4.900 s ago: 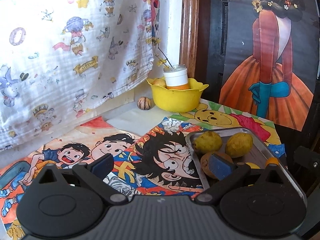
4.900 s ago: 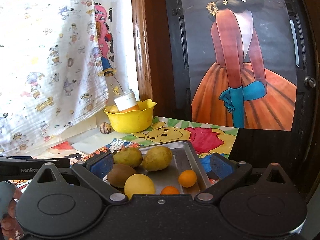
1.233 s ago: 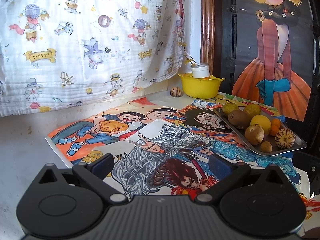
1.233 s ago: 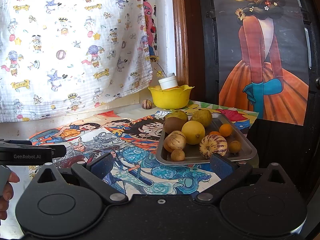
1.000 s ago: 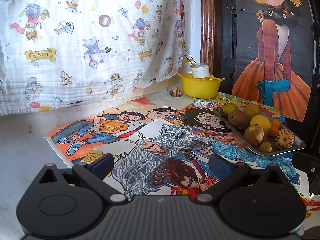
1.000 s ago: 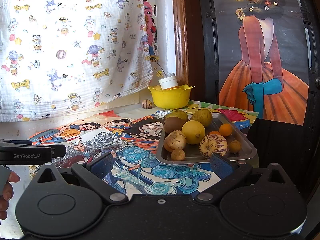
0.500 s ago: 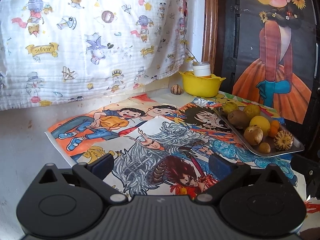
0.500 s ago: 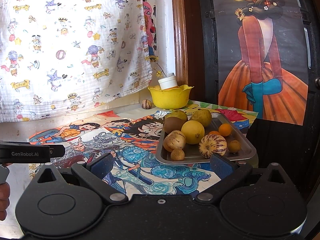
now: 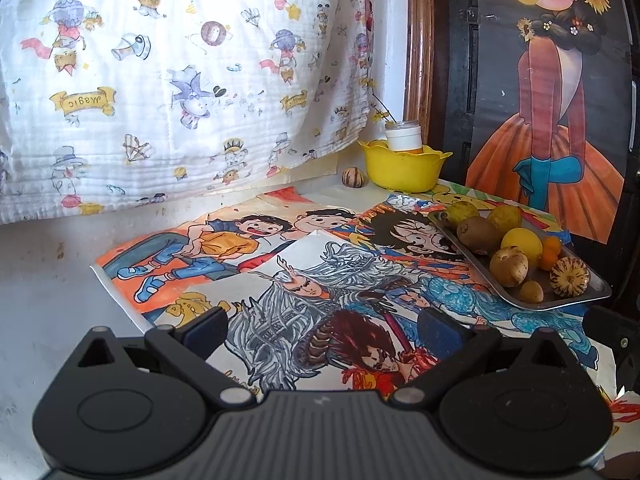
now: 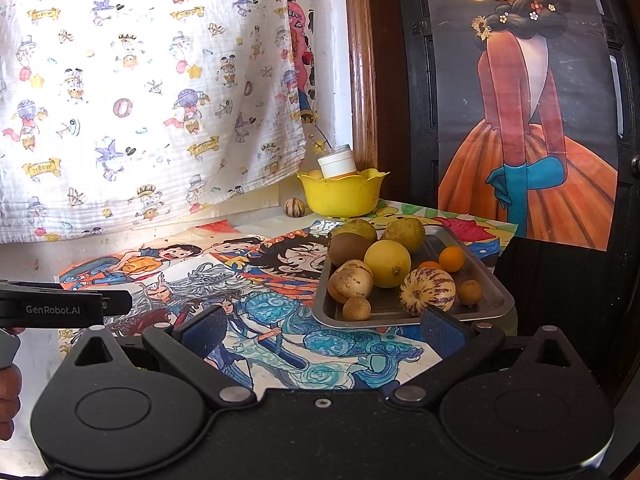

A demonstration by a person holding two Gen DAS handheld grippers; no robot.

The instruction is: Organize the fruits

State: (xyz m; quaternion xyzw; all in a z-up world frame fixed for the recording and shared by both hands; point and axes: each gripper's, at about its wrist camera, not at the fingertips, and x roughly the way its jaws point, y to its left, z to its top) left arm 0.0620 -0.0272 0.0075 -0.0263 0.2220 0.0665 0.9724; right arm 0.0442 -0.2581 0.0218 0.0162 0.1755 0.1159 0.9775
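Note:
A metal tray (image 10: pixel 496 300) (image 9: pixel 592 289) at the table's right edge holds several fruits: a yellow lemon (image 10: pixel 387 263), a striped melon (image 10: pixel 427 291) (image 9: pixel 569 277), a brown kiwi (image 10: pixel 349 249), small oranges (image 10: pixel 452 258) and two green-yellow fruits. One small striped fruit (image 10: pixel 295 207) (image 9: pixel 353 178) lies on the table beside a yellow bowl (image 10: pixel 340 195) (image 9: pixel 404 168). My left gripper (image 9: pixel 322 330) is open and empty, well left of the tray. My right gripper (image 10: pixel 322 330) is open and empty, just short of the tray's front edge.
The yellow bowl holds a white-capped bottle (image 10: pixel 337 163) and stands at the back by a wooden frame. Cartoon posters (image 9: pixel 248 252) cover the table. A printed cloth (image 9: pixel 168 80) hangs behind. A dark door with a girl's picture (image 10: pixel 528 120) is on the right.
Over about five seconds both grippers have pulled back from the tray. In the last second the left view shifted slightly; the fruits have not moved.

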